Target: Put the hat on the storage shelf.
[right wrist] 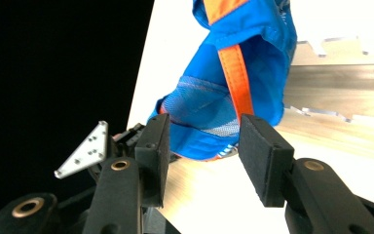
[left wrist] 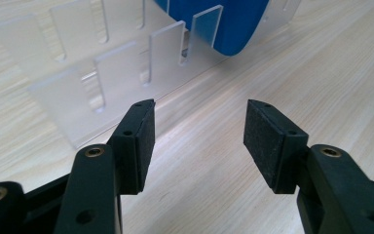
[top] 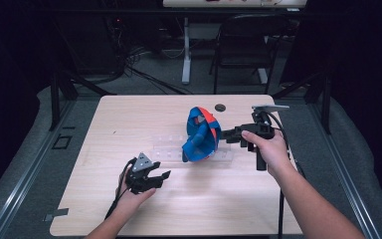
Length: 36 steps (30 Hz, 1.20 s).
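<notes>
From above, a blue and orange cap (top: pixel 201 134) stands on a clear plastic rack (top: pixel 171 149) in the middle of the wooden table (top: pixel 129 119). The right gripper (top: pixel 227 135) is just beside the cap's right side. The right gripper view shows its jaws wide apart with nothing between them, and the cap's mesh and orange strap just past the tips. The left gripper (top: pixel 162 178) is at the near left, close to the rack. The left gripper view shows its jaws wide too, plus the rack's slots (left wrist: pixel 97 73) up close.

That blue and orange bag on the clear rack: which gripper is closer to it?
Right. The right gripper sits just beside the bag, jaws open toward it; the left gripper rests nearer the person, apart from it.
</notes>
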Motion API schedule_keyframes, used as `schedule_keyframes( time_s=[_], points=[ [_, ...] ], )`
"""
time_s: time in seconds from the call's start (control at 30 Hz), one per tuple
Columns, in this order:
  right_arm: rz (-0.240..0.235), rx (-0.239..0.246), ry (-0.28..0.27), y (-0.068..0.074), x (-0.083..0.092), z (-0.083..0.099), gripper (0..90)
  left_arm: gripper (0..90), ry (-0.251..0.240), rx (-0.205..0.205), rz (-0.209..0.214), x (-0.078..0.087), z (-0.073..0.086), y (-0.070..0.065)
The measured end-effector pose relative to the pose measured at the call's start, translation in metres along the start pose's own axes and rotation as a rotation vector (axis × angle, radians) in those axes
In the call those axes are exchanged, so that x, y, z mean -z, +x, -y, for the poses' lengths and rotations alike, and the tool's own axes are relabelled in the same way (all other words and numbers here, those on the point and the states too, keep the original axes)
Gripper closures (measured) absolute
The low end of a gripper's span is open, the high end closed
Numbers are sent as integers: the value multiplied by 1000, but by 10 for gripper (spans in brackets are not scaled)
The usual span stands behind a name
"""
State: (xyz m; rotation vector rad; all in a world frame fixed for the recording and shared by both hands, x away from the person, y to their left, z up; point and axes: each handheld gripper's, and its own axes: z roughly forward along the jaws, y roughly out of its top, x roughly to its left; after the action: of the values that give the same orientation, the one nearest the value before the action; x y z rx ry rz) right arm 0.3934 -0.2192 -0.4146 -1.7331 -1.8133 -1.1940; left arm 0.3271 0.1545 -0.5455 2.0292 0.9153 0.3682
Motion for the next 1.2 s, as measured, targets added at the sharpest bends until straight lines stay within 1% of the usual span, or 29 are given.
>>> schedule_keyframes(
  time_s=[0.07,0.1,0.17,0.33,0.4,0.53,0.6,0.7,0.77,0.8,0.87,0.93,0.97,1.03,1.1,1.13,1.17,1.2],
  points=[
    [10,2,-5,-1,0,3,550,456,4,7,-3,3,1,2],
    [16,10,2,-2,0,4,549,455,8,10,-4,5,1,4],
    [38,20,3,-3,-1,7,547,453,9,11,-8,8,3,5],
    [71,39,0,-7,-3,16,545,449,12,13,-15,18,7,10],
    [85,60,5,-8,-4,20,541,449,7,21,-17,20,10,12],
    [111,70,-3,-13,-7,29,540,449,-2,43,-20,23,14,17],
    [126,78,-7,-17,-9,34,540,449,2,48,-25,23,17,19],
    [131,93,-9,-24,-11,42,540,449,0,51,-29,23,19,21],
    [143,100,-15,-28,-13,48,540,449,4,51,-33,23,20,22],
    [140,103,-19,-31,-14,51,540,449,6,47,-33,23,20,22],
    [146,102,-26,-37,-17,58,540,449,5,52,-35,22,22,23],
    [155,116,-25,-43,-19,64,540,449,13,49,-38,20,22,23],
    [157,118,-32,-46,-21,68,540,449,11,55,-35,19,23,23],
    [158,143,-39,-52,-24,75,534,449,19,47,-37,18,23,23],
    [170,161,-56,-57,-27,82,528,449,25,46,-38,17,24,22],
    [180,178,-52,-60,-27,84,528,449,24,46,-39,16,25,22],
    [181,184,-58,-62,-28,87,526,449,27,40,-38,15,25,22],
    [187,186,-62,-64,-29,90,524,449,28,42,-38,15,25,22]
  ],
)
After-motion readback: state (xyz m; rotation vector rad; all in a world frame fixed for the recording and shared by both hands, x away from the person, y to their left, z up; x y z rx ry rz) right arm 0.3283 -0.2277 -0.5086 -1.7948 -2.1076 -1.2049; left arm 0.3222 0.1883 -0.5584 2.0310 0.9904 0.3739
